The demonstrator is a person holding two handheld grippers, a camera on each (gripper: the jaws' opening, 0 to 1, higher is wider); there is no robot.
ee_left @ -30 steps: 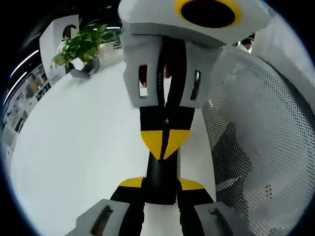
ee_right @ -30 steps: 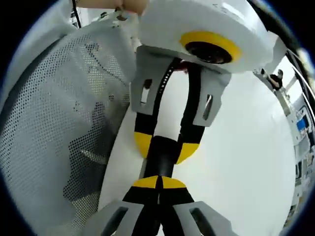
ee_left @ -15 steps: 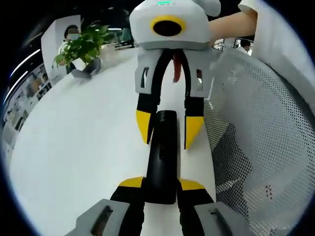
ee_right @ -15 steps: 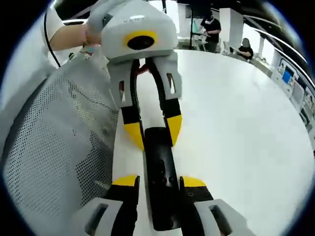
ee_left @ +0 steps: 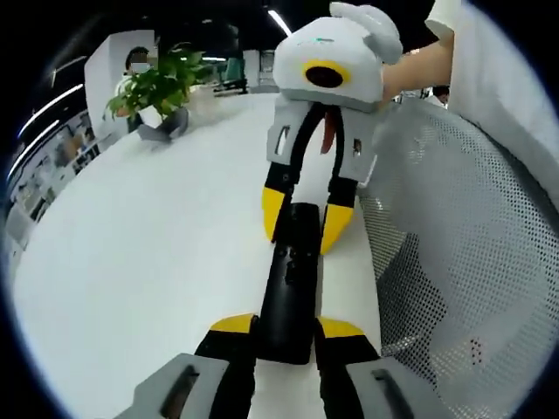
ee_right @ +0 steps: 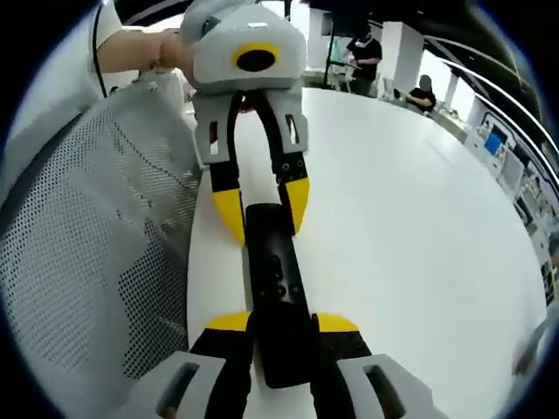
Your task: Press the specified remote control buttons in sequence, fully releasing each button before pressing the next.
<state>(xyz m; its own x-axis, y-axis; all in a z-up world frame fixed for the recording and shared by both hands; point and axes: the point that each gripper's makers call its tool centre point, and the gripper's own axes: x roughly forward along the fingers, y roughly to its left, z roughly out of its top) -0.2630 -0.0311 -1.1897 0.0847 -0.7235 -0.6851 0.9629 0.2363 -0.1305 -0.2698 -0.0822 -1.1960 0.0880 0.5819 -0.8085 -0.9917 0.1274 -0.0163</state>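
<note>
Bench (ee_left: 148, 253): a large white surface that carries the remote control; in the right gripper view its bare part is at (ee_right: 410, 218).
Mesh chair back (ee_left: 454, 262): white and perforated, it stands just beside the bench edge, near the remote; in the right gripper view it is at (ee_right: 96, 253).
Plant (ee_left: 157, 87): green leaves in a grey pot, far on the bench, well apart from the remote.
Remote control (ee_left: 291, 288): black and long, it lies between the two hand-held grippers, with small buttons on its upper face; in the right gripper view it is at (ee_right: 278, 297).
Left hand-held gripper (ee_left: 286, 327): its yellow-tipped jaws are clamped on the near end of the remote control; in the right gripper view it is at (ee_right: 260, 209), with a hand (ee_right: 170, 54) behind it.
Right hand-held gripper (ee_right: 281, 325): its jaws stand on both sides of the other end of the remote and touch it; in the left gripper view it is at (ee_left: 306, 223).
</note>
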